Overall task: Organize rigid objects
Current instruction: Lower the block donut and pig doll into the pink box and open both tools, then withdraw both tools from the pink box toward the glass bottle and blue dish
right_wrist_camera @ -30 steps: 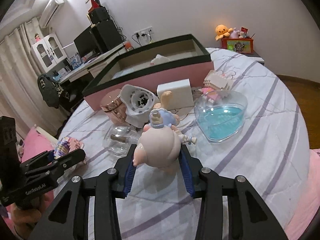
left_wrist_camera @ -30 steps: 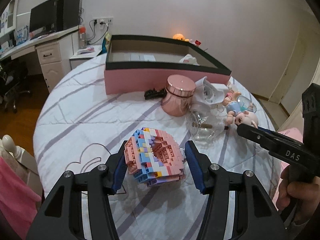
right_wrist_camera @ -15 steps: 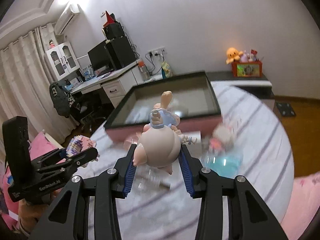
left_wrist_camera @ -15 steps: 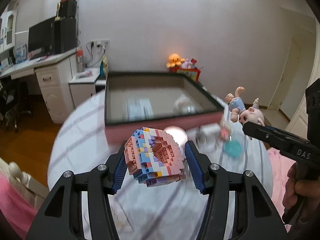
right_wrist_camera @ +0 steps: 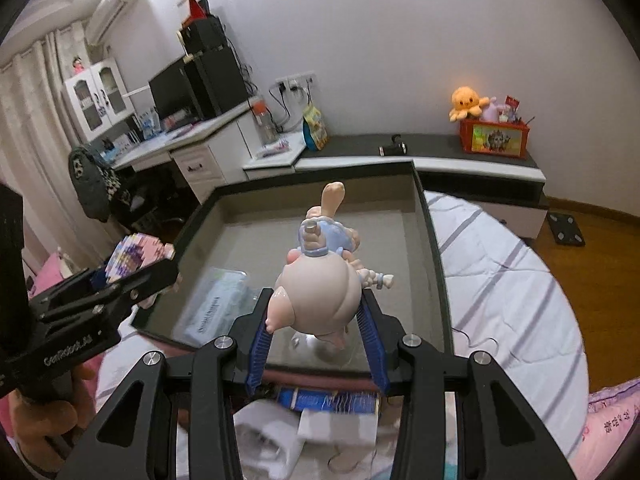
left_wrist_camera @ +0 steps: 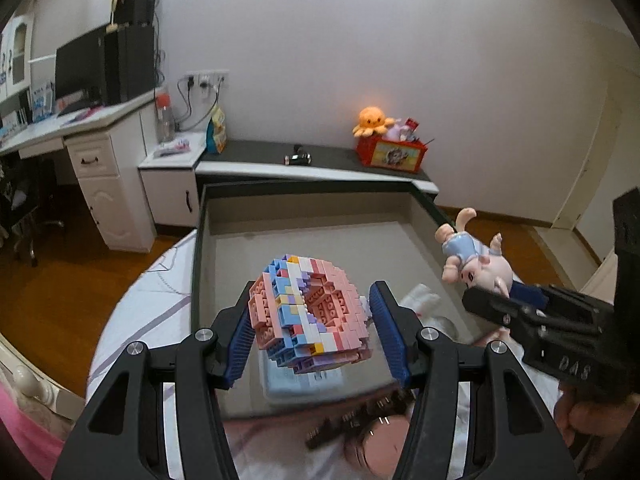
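Observation:
My left gripper (left_wrist_camera: 312, 328) is shut on a pastel brick-built doughnut (left_wrist_camera: 308, 314) and holds it in the air over the near part of the dark-rimmed pink box (left_wrist_camera: 198, 264). My right gripper (right_wrist_camera: 318, 322) is shut on a pig doll (right_wrist_camera: 320, 292) by its big head, legs pointing away, above the same box (right_wrist_camera: 430, 240). In the left wrist view the doll (left_wrist_camera: 476, 264) and the right gripper (left_wrist_camera: 520, 312) hang at the box's right rim. Over the left rim in the right wrist view are the left gripper (right_wrist_camera: 120, 284) and the doughnut (right_wrist_camera: 136, 256).
Inside the box lie a pale blue packet (left_wrist_camera: 304, 384), a white item (left_wrist_camera: 420, 300) and a clear packet (right_wrist_camera: 220, 304). Blurred objects sit on the striped bed cover (right_wrist_camera: 500, 280) below the grippers. A desk (left_wrist_camera: 100, 160) and a low shelf with a red toy crate (left_wrist_camera: 390, 152) stand behind.
Both grippers have risen and travelled forward with their loads, from over the bed cover's clutter to above the open box. Neither grip has changed.

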### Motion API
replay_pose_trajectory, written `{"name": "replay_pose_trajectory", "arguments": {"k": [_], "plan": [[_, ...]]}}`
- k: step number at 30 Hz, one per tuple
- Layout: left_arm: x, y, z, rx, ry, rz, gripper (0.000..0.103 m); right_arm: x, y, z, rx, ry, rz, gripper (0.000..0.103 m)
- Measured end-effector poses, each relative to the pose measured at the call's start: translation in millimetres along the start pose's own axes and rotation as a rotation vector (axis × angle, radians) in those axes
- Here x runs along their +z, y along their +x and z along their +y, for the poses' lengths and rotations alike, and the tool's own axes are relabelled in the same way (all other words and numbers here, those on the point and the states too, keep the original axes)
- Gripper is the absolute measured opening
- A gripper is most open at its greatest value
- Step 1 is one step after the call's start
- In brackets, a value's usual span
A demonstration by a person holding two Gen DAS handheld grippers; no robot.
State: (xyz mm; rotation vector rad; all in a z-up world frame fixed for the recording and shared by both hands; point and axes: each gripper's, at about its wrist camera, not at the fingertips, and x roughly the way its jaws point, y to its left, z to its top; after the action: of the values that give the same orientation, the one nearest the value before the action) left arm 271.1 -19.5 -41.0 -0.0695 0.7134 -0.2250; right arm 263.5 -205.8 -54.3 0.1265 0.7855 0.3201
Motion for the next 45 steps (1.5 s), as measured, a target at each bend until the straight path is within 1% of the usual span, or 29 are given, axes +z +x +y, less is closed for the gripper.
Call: {"name": "replay_pose_trajectory", "arguments": {"k": [3, 5, 6, 7, 8, 9, 13, 15, 19, 23, 27, 33, 40, 45], "plan": [[1, 23, 2, 0.009, -0.007, 0.042, 0.057, -3, 13, -2, -0.008, 0.004, 0.021, 0.042], [-1, 35, 2, 0.028, -0.003, 0.085, 0.061, -3, 14, -2, -0.016, 0.011, 0.009, 0.044], [-3, 38, 1, 0.043, 0.000, 0.097, 0.076, -4, 12, -2, -0.026, 0.011, -0.005, 0.056], [-4, 37, 0, 0.054, 0.002, 0.092, 0.095, -4, 9, -3, -0.032, 0.011, -0.019, 0.087], [-6, 32, -1, 0.069, 0.004, 0.069, 0.101, -5, 5, -4, -0.029, 0.015, -0.041, 0.097], [-9, 25, -1, 0.073, 0.001, 0.042, 0.103, -6, 0, -4, -0.022, 0.017, -0.060, 0.103], [-17, -2, 7, 0.068, -0.041, -0.017, 0.103, -8, -14, -2, -0.045, 0.027, -0.072, 0.103], [-20, -15, 11, 0.069, -0.053, -0.042, 0.103, -10, -23, -1, -0.043, 0.028, -0.090, 0.103], [-30, -48, 12, 0.069, -0.055, -0.094, 0.103, -17, -39, 2, -0.035, 0.036, -0.114, 0.103], [-41, -72, 11, 0.071, -0.050, -0.124, 0.103, -28, -58, 9, -0.043, 0.031, -0.145, 0.103], [-52, -93, 9, 0.080, -0.056, -0.145, 0.103, -39, -79, 17, -0.035, 0.028, -0.171, 0.103], [-67, -119, 4, 0.102, -0.052, -0.166, 0.103, -54, -108, 27, -0.046, 0.029, -0.210, 0.103], [-89, -148, 1, 0.142, -0.067, -0.180, 0.103, -74, -135, 35, -0.089, 0.027, -0.239, 0.103], [-102, -162, -5, 0.144, -0.066, -0.184, 0.103, -96, -149, 40, -0.113, 0.022, -0.243, 0.103]]}}
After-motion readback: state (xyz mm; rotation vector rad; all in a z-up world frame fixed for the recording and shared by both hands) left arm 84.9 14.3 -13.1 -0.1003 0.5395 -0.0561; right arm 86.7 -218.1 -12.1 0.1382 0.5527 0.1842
